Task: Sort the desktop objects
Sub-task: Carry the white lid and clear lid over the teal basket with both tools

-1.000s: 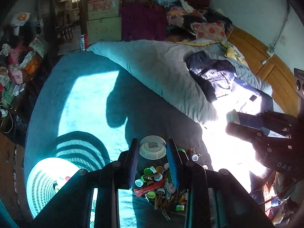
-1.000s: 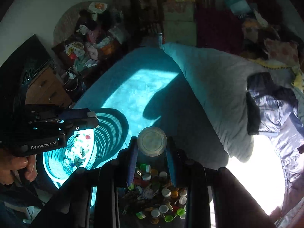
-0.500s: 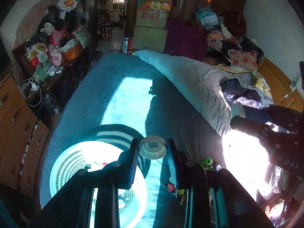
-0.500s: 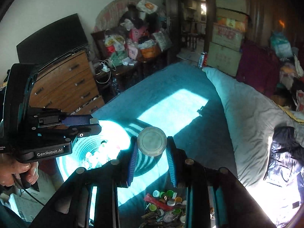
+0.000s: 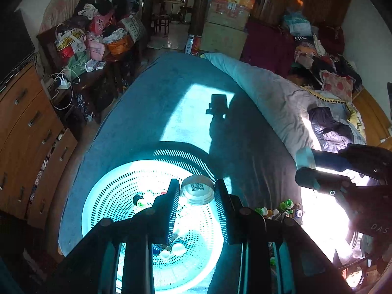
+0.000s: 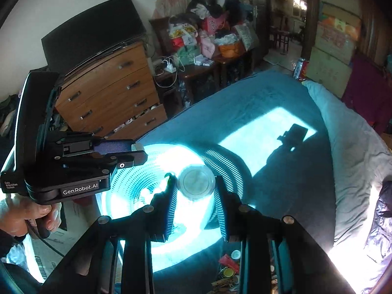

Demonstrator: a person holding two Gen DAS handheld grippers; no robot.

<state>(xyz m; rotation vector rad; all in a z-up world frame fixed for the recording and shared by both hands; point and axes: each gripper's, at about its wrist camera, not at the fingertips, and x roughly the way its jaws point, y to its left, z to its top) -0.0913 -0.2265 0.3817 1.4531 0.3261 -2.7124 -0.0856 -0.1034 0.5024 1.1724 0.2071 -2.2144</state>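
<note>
Your left gripper (image 5: 197, 193) pinches a white lid (image 5: 197, 189) above the basket (image 5: 103, 203); your right gripper (image 6: 196, 191) clamps a clear lid (image 6: 196, 181) over its edge. Release the right 1 there and it may bounce onto the bed (image 6: 257, 98).

Both wrist cameras are looking forward and down along their own fingers from close above the bed (image 5: 156, 112). Both are taking in the white perforated basket (image 5: 103, 210) (image 6: 137, 164); each is also catching the other claw at its frame edge.
</note>
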